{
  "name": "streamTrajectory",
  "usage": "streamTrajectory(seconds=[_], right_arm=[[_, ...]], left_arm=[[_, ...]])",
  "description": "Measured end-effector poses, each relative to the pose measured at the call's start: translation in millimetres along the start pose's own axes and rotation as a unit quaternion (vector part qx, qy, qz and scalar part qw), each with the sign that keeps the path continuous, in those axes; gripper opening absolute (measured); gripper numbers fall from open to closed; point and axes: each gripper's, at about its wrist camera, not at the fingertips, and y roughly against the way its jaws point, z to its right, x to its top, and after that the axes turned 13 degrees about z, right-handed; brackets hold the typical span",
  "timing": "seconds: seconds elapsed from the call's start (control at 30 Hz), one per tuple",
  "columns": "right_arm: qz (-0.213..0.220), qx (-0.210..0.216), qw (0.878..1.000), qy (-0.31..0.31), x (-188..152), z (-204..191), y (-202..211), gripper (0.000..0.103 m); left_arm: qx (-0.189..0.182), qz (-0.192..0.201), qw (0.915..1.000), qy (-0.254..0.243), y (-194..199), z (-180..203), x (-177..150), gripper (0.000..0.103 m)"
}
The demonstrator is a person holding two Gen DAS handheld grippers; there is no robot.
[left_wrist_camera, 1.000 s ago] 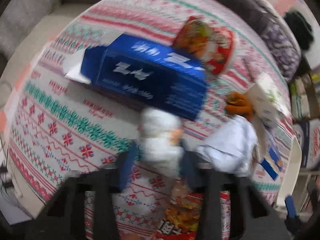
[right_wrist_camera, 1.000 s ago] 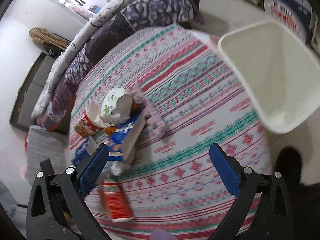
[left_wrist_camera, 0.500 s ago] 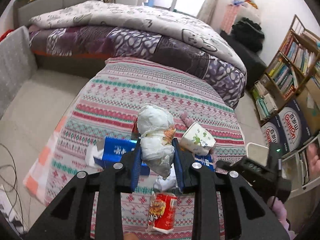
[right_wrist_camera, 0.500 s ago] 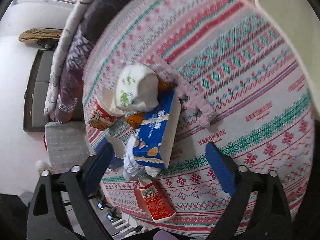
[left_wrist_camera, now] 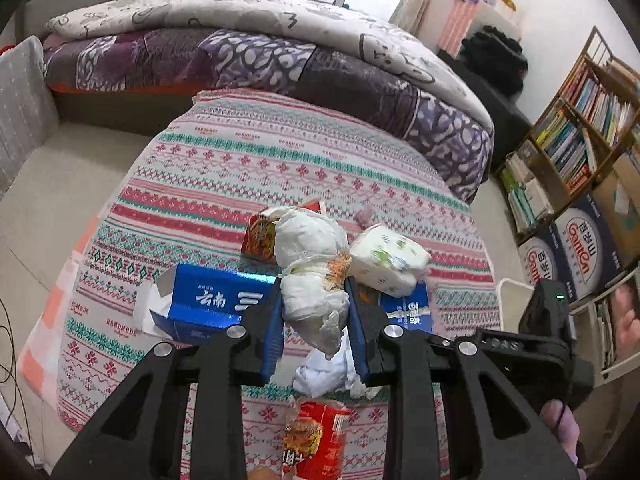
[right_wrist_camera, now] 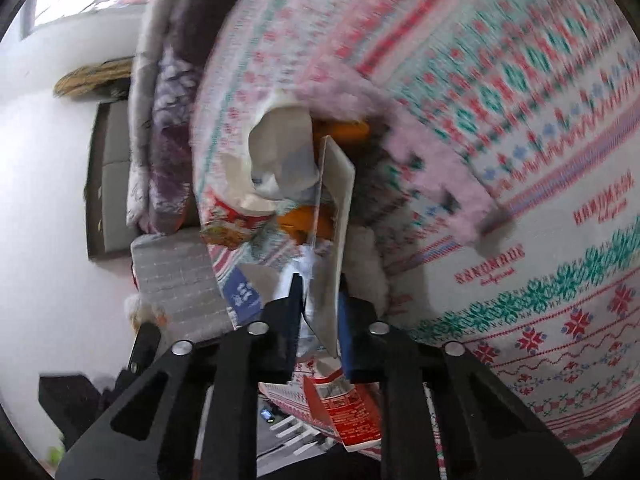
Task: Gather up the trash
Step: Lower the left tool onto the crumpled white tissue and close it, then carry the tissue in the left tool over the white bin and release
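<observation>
Bedroom in daylight, pale floor (left_wrist_camera: 52, 184).
A purple-and-grey patterned quilt (left_wrist_camera: 248, 60) covers the bed; a wooden bookshelf (left_wrist_camera: 580, 128) lines the white wall (left_wrist_camera: 560, 4).

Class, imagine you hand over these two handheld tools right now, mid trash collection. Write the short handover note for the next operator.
Left tool: shut on a crumpled white plastic bag, held above the patterned mat.
Right tool: jaws have just closed on the edge of the flat blue snack box, which is not yet lifted.
On the mat: open blue carton, white tissue pack, red noodle cup, red wrapper, crumpled white paper.
Done: two pieces gripped. Left: bin both, then collect the rest.
</observation>
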Motion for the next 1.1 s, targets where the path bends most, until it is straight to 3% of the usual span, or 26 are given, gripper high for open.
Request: streamTrajectory(seconds=[0.2,0.43,0.8,1.1], right_arm=[[0.062,0.006,0.991,0.117,-7,-41,34,0.013],[0.144,-0.02,0.962,0.231,-15,-70,68,0.013],[0.229,-0.067,0.915,0.324,-22,-81,97,0.013],[0.27,-0.091,0.892,0.352,-23,-81,114,0.013]], left_arm=[[0.008,0.028,0.9995,-0.009,6,7,2,0.029],[0.032,0.065,0.9966,-0.04,13,21,-1,0.03],[0.068,0.107,0.9882,-0.086,10,52,-15,0.03],[0.06,0.124,0.9851,-0.102,10,77,-18,0.031]])
